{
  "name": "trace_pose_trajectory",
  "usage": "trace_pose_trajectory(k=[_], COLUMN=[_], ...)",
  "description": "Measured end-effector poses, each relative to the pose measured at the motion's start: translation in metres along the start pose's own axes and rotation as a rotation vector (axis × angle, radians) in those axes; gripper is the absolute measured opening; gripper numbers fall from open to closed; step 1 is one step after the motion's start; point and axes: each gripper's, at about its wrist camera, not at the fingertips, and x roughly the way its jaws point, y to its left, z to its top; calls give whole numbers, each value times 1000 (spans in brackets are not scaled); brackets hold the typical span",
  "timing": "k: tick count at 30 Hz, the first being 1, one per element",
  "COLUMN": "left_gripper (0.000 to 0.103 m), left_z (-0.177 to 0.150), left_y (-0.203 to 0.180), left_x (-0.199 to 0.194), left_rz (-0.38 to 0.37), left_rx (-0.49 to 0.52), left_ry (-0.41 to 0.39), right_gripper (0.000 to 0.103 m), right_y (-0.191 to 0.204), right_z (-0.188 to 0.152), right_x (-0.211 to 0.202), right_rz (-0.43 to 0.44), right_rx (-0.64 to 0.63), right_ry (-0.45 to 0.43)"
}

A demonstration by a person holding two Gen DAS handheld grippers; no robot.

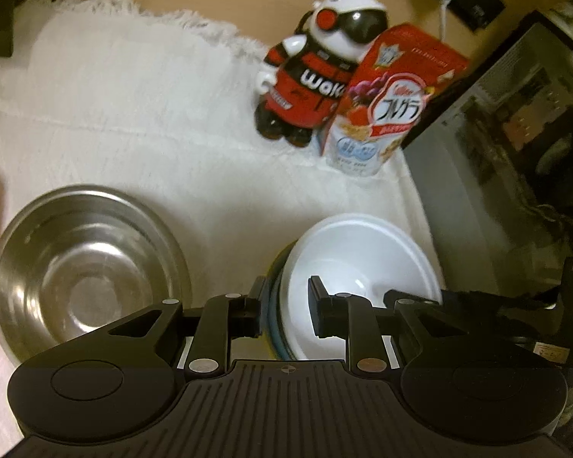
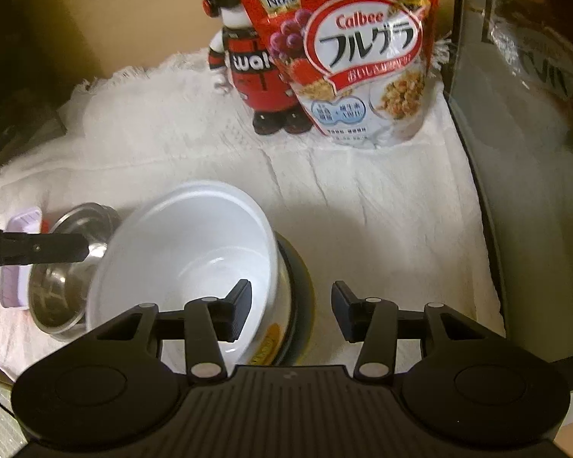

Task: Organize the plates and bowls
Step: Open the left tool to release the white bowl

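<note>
White bowl (image 2: 187,255): sitting tilted, lower centre of the right wrist view, nested on a stack; inside is looking empty.
Stack under bowl: a dark plate (image 2: 300,286) with a yellowish edge is showing beneath it; in the left wrist view blue and yellow rims are peeking out at the bowl's left side; cannot tell how many pieces.
Metal bowl (image 1: 84,271): sitting upright at lower left of the left wrist view, just beside the stack, nothing in it.
Left gripper (image 1: 286,309): jaws are standing narrow, straddling the white bowl's near rim, one finger outside by the stack edge, one inside the bowl; cannot tell if they are pinching it.
Right gripper (image 2: 290,313): jaws are standing wide; left finger is over the bowl's inside, right finger over bare cloth, holding nothing.
Cloth (image 2: 363,198): white, fringed, lying under everything.
Cereal bag (image 2: 355,53): standing upright at upper centre, closed.
Panda figure (image 1: 313,68): standing just left of the bag, touching it.
Purple tray (image 2: 17,255): lying at far left beyond the metal bowl, contents unclear.
</note>
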Motion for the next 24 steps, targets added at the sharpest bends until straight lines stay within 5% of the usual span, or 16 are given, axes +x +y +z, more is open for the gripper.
trace_pose_trajectory(k=[5,11,13,17,24], left_gripper=[25,28,29,51,49], left_z=[-3,-13,-14,-12,-8], left_y=[-3,-32,-30,-18,-12], left_x=[7,10,16,25,38], left_rz=[17,62,100,116,95], left_rx=[10,156,154,109,81], left_ry=[4,-24,-11,5,54], right_gripper=[46,50,50,51,51], right_y=[-7,-19,-20,-17,-18], right_z=[-2,-4,-3,-1,-3], right_x=[20,35,39,41,44], right_rz=[-18,-27,-29,-41,-17], right_rx=[12,51,57,44,52], right_ry=[40,76,80,70,81])
